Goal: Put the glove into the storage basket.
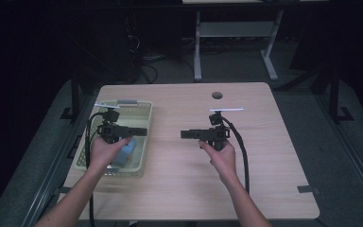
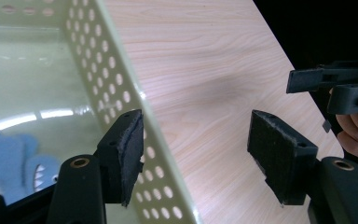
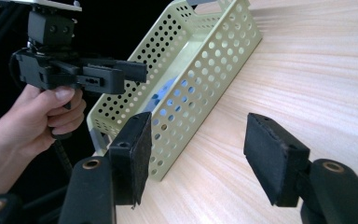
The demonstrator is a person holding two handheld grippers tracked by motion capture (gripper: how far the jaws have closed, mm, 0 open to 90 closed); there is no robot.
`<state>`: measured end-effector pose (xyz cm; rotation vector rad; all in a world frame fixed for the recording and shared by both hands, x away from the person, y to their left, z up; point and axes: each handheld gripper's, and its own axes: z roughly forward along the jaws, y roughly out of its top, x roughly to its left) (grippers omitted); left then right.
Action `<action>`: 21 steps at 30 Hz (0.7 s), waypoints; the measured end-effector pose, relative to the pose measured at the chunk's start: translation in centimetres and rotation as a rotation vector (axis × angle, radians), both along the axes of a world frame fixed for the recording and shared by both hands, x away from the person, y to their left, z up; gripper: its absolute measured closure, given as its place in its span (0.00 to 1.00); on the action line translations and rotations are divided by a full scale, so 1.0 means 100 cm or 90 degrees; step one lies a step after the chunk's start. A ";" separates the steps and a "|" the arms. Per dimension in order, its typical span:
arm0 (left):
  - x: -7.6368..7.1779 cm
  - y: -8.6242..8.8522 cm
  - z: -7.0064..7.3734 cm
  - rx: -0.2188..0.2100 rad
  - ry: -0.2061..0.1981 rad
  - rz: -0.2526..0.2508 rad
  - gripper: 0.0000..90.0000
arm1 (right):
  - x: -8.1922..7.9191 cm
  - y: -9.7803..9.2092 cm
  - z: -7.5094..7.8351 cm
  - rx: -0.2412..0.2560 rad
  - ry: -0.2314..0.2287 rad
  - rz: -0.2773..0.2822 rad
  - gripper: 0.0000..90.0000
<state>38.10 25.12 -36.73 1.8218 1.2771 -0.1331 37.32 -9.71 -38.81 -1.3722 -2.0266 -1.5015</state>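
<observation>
A pale green perforated basket (image 1: 144, 142) stands at the table's left side, and a blue plush toy (image 1: 126, 152) lies in it. My left gripper (image 1: 141, 131) hovers over the basket's right wall and points right. It is open, with nothing between the jaws (image 2: 198, 135). The toy (image 2: 14, 161) with a shark-tooth mouth lies below the left jaw, inside the basket (image 2: 116, 79). My right gripper (image 1: 184, 134) is held above the table's middle and points left at the basket (image 3: 205, 65). It is open and empty (image 3: 198, 135). The two grippers face each other, apart.
The wooden table (image 1: 194, 184) has a round cable hole (image 1: 217, 95) near its far edge and a strip of tape (image 1: 308, 189) at the front right. Another desk's legs (image 1: 197, 52) stand on the dark floor behind. Black cables trail from both grippers.
</observation>
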 end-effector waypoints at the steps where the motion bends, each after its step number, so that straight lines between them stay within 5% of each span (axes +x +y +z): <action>1: 0.000 -0.002 0.000 0.004 0.000 -0.003 0.39 | -0.001 -0.002 -0.001 0.003 0.001 -0.001 0.45; 21: -0.005 -0.042 0.004 0.006 -0.018 -0.038 0.37 | -0.015 -0.045 -0.002 0.022 0.002 -0.031 0.38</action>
